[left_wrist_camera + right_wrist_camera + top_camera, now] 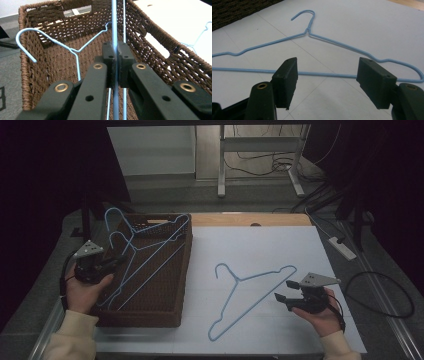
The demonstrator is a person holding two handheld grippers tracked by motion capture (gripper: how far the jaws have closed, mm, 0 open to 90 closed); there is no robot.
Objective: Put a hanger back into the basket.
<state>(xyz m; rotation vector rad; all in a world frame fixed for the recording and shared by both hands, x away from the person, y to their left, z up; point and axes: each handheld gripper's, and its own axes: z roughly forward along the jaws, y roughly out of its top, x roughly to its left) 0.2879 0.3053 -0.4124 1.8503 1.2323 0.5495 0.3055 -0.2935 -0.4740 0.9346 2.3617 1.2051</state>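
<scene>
Your left gripper (115,58) is clamped on the straight bar of a blue wire hanger (114,30), the jaws pressed flat together with the wire pinched between the pads. In the high view that hanger (145,252) lies tilted in the woven brown basket (150,317), its hook (111,212) poking out past the far left corner. A second hanger (50,41) is in the basket with it, its hook curling over the wall in the left gripper view.

Your right gripper (327,75) stands with jaws wide apart and nothing between the pads. It faces the third hanger (312,35), which lies flat on the white sheet (280,245) to the right of the basket. In the high view the gripper (285,292) sits just beside that hanger's (245,292) near shoulder, not touching.

Judgement: you are setting a hanger into the basket with the left hand while the right lines up on the loose one. The next move calls for releasing the left grip once the wire is settled, then bringing the right jaws down over the loose hanger's bottom bar and closing on thin wire lying flat, which leaves little margin.

Hard to make out: the two hangers in the basket overlap, and it appears the held one lies on top, though the dim high view does not confirm it. The basket floor under the left jaws is hidden.
</scene>
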